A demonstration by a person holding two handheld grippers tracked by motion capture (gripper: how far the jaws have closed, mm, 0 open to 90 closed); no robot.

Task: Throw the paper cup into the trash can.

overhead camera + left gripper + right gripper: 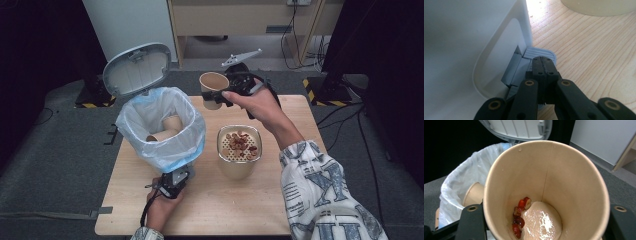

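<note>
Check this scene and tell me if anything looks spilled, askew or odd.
Nothing is spilled. One oddity: the paper cup held in the right claw beside the open bin has a few red scraps stuck in its bottom. The left claw is shut and pressing the bin's pedal.

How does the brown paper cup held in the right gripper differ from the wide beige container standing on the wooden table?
The brown paper cup is clamped in the right gripper and held above the table; the wide beige container stands on the wooden table. The cup is narrower and nearly empty, with a few red pieces at its bottom; the container is wider and filled to near its rim. Both hold reddish pieces.
</note>
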